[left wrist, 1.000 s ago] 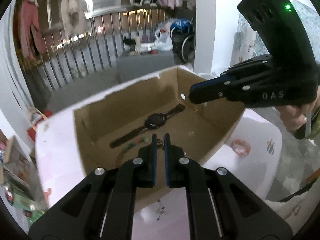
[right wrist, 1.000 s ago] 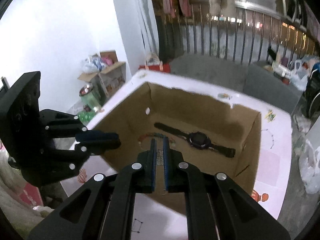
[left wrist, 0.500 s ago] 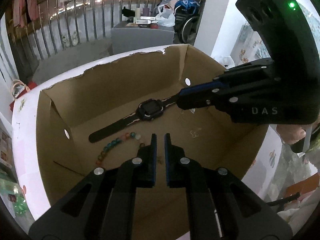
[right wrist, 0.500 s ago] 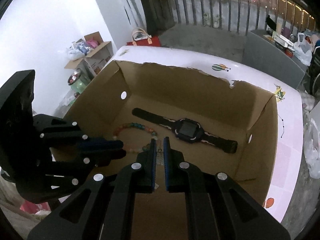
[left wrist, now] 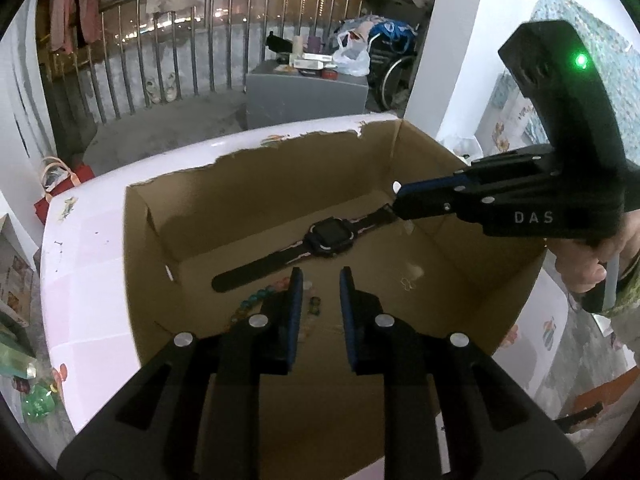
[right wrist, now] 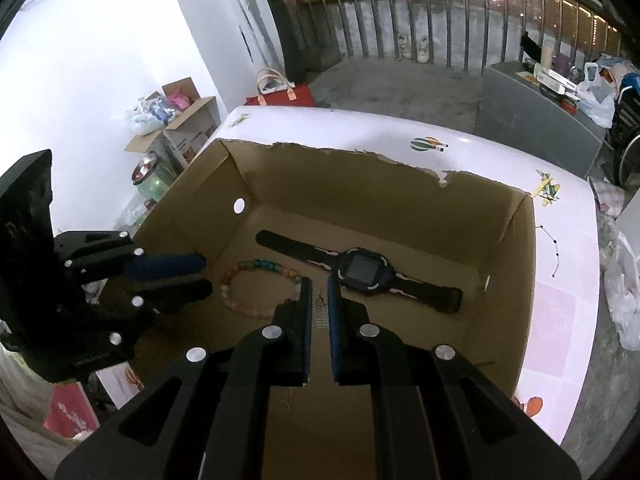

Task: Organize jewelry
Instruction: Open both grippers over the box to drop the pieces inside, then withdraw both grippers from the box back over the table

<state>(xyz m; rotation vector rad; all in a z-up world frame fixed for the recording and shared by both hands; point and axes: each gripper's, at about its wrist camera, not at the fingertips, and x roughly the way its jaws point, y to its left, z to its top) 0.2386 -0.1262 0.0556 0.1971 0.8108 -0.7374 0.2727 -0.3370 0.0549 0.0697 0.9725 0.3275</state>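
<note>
An open cardboard box [left wrist: 256,184] [right wrist: 516,248] stands on a white table. A black watch [left wrist: 330,236] [right wrist: 362,272] and a coloured bead bracelet [right wrist: 240,276] [left wrist: 256,296] lie on its floor. My left gripper [left wrist: 318,280] is open over the near part of the box, above the bracelet; a small earring [left wrist: 315,305] lies on the floor between its fingers. It also shows in the right wrist view [right wrist: 188,276]. My right gripper [right wrist: 319,288] is nearly shut on a small dangling earring [right wrist: 321,314], held above the box floor. It also shows in the left wrist view [left wrist: 404,200], above the watch strap.
The white table [right wrist: 560,304] carries cartoon stickers. A small thin piece of jewelry [left wrist: 406,283] lies on the box floor at the right. A grey cabinet [left wrist: 306,96], a metal railing, a red bag [right wrist: 280,96] and boxes stand beyond the table.
My left gripper has opened over the box and an earring now lies on the floor below it. Both grippers moved in over the box, then drew back a little.
</note>
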